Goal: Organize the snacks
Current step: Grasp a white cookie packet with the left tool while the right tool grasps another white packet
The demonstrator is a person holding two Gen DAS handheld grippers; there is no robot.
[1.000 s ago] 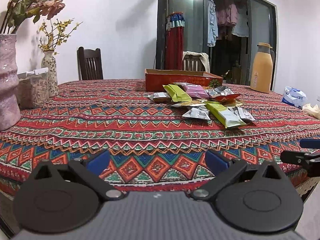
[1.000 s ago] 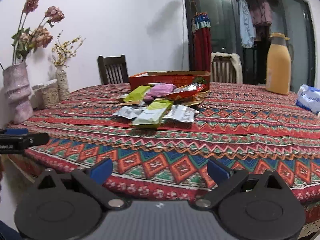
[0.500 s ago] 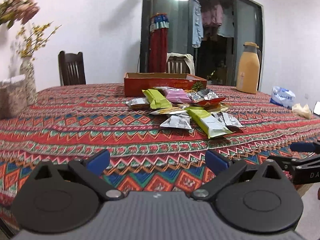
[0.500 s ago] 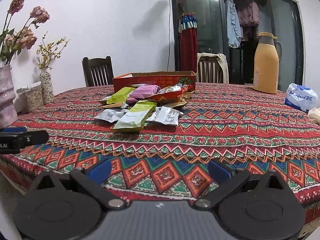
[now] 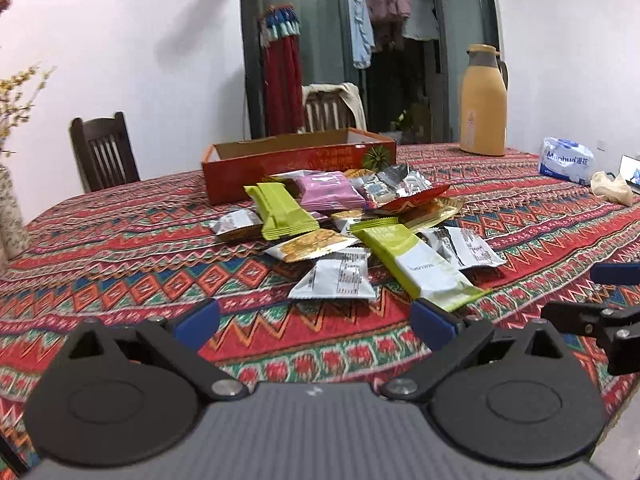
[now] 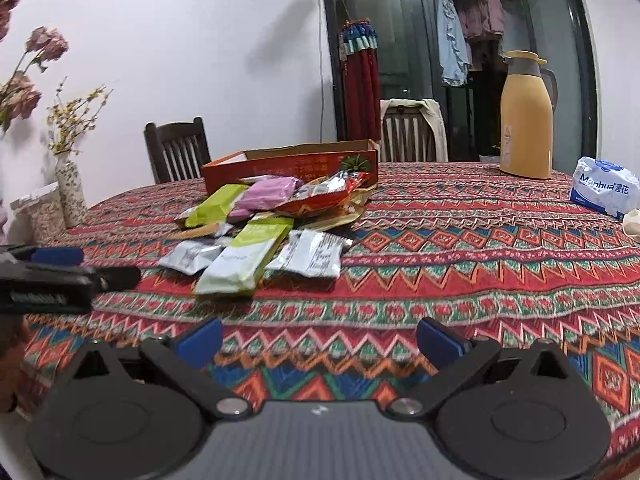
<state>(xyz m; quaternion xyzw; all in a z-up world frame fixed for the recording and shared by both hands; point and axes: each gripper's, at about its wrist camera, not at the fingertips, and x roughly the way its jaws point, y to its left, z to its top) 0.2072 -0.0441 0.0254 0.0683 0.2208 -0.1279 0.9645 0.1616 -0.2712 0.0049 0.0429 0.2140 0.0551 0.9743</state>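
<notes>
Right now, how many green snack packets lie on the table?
2: one green packet before the orange box, one green-and-white packet nearer the grippers. Others may hide under the pile.

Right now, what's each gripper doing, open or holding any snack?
Left gripper: open, holding nothing, short of the snack pile.
Right gripper: open, holding nothing, above the tablecloth.
</notes>
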